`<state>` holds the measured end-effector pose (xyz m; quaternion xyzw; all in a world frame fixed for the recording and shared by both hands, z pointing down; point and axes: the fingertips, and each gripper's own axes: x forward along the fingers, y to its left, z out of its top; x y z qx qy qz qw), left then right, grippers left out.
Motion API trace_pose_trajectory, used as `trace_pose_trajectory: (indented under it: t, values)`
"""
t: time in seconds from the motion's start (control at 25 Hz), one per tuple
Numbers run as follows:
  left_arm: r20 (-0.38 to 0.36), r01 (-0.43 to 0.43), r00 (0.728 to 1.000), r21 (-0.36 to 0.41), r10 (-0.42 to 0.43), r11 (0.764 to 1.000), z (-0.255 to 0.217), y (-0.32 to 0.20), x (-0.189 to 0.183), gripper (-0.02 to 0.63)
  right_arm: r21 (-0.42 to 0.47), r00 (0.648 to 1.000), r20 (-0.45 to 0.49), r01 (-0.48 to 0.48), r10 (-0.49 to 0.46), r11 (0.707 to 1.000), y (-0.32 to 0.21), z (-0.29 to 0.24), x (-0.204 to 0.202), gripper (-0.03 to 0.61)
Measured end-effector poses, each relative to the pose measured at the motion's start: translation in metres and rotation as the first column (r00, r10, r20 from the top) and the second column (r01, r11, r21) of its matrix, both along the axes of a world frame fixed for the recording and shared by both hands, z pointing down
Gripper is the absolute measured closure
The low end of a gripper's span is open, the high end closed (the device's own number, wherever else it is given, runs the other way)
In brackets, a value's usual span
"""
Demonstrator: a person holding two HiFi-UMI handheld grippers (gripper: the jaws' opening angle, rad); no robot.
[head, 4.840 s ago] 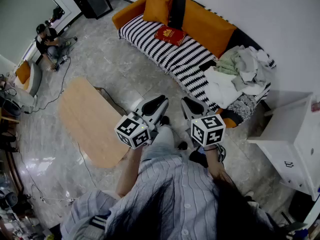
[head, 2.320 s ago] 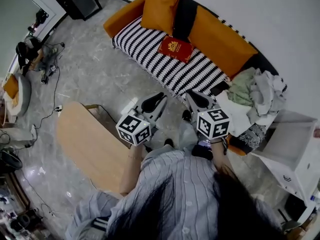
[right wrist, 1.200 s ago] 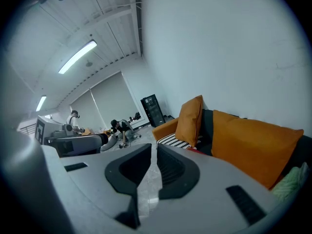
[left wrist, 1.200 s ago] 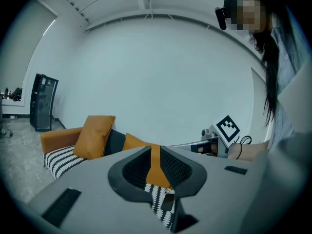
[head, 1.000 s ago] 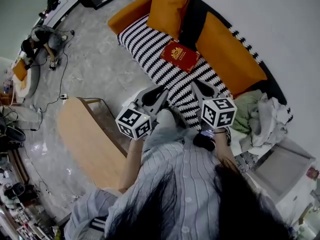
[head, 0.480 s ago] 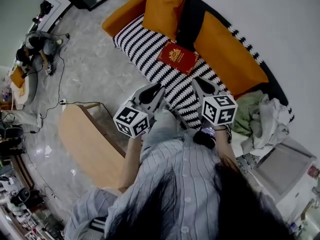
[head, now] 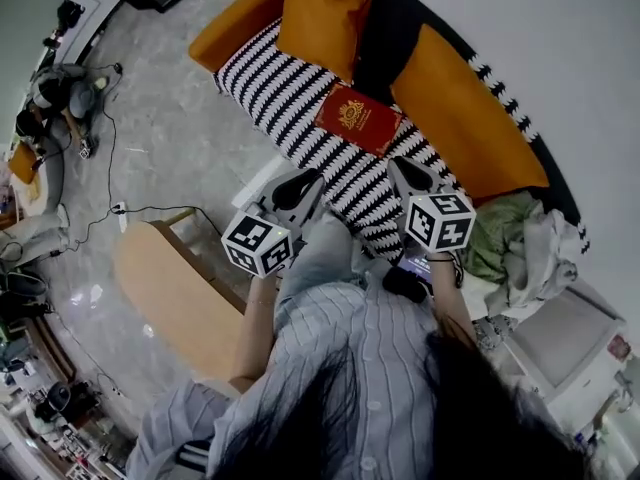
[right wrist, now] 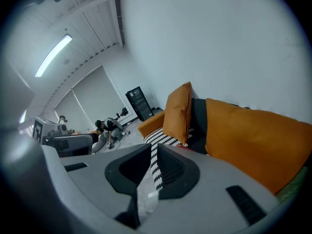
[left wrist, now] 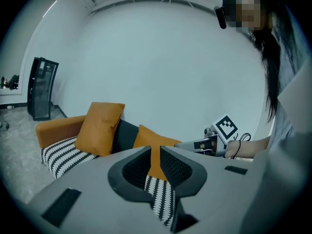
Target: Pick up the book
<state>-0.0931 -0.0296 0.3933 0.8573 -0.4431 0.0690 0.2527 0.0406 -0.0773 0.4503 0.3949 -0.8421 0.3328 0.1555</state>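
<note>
Red book flat on striped sofa seat | step: approach, book untouched | left gripper, right gripper: fingers closed, empty | next: open fingers, take book's near edge

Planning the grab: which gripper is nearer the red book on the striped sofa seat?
Right. In the head view the right gripper sits just below the lower right corner of the red book. The left gripper is farther off, below its left end. Neither touches it.
</note>
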Motion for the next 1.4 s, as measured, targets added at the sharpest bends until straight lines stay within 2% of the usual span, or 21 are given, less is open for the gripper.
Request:
trace_pose_trajectory:
  t: [0.36, 0.52, 0.68, 0.96, 1.2, 1.24, 1.4]
  values:
    - [-0.01, -0.017, 1.0, -0.124, 0.016, 0.992, 0.065, -0.05, -0.042, 0.566, -0.083, 0.998, -0.069, -0.014, 0.008, 0.996, -0.044, 0.059, -0.013, 0.529]
    - [0.021, -0.037, 0.999, -0.202, 0.042, 0.979, 0.099, -0.077, -0.057, 0.549, -0.126, 0.998, -0.056, -0.009, 0.002, 0.992, -0.067, 0.088, -0.015, 0.529]
    - [-0.004, -0.049, 0.999, -0.245, 0.05, 0.968, 0.135, -0.107, -0.065, 0.545, -0.158, 0.999, -0.046, -0.034, 0.027, 0.987, -0.091, 0.122, -0.012, 0.528]
    - [-0.024, -0.081, 0.997, -0.357, 0.077, 0.931, 0.217, -0.154, -0.07, 0.509, -0.212, 0.995, -0.061, -0.096, 0.085, 0.973, -0.125, 0.194, -0.004, 0.528]
    - [-0.023, -0.112, 0.993, -0.444, 0.113, 0.889, 0.288, -0.179, -0.075, 0.469, -0.293, 0.985, -0.055, -0.171, 0.162, 0.941, -0.142, 0.259, 0.011, 0.526]
    - [-0.022, -0.114, 0.993, -0.452, 0.117, 0.885, 0.298, -0.181, -0.076, 0.465, -0.306, 0.984, -0.058, -0.178, 0.168, 0.935, -0.143, 0.269, 0.014, 0.519]
    - [-0.01, -0.118, 0.992, -0.487, 0.13, 0.866, 0.336, -0.192, -0.084, 0.445, -0.362, 0.986, -0.068, -0.168, 0.154, 0.917, -0.145, 0.306, 0.019, 0.422]
